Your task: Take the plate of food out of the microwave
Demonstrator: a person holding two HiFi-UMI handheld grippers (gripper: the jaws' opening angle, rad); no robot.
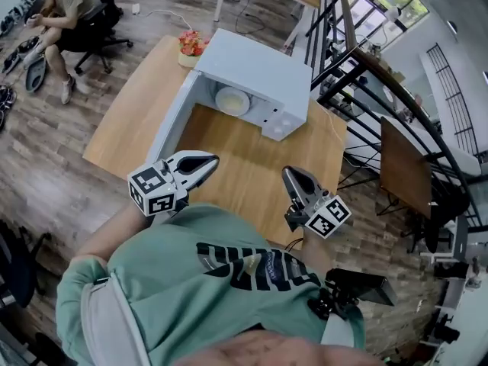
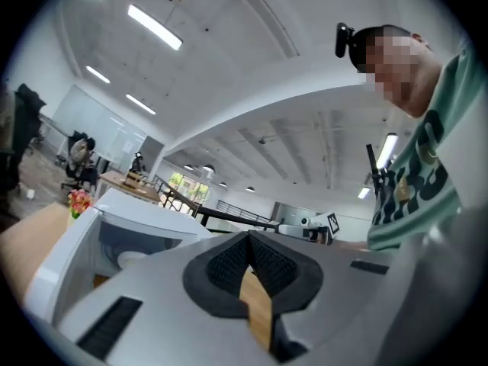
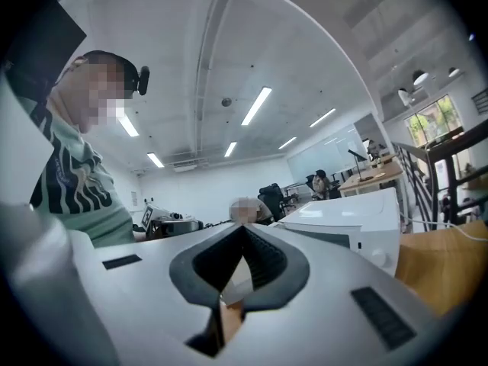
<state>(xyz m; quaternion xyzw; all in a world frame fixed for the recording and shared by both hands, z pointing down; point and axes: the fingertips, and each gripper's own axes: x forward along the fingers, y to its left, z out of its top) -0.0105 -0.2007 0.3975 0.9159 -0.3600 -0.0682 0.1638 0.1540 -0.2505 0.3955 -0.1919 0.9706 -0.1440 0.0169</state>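
Observation:
A white microwave (image 1: 252, 71) stands at the far side of the wooden table (image 1: 244, 170) with its door (image 1: 171, 124) swung open to the left. Inside it rests a pale plate of food (image 1: 232, 100). Both grippers hover over the near part of the table, well short of the oven. My left gripper (image 1: 210, 161) points toward the door, jaws shut and empty. My right gripper (image 1: 290, 172) is also shut with nothing in it. The left gripper view shows the open microwave (image 2: 145, 212) with the plate (image 2: 131, 259) at lower left. In the right gripper view the microwave (image 3: 351, 219) is at the right.
A pot of red flowers (image 1: 191, 46) sits behind the microwave's left corner. Black railings (image 1: 343, 75) run along the right of the table. A seated person (image 1: 69, 6) is on an office chair at the far left. The person's torso fills the near edge.

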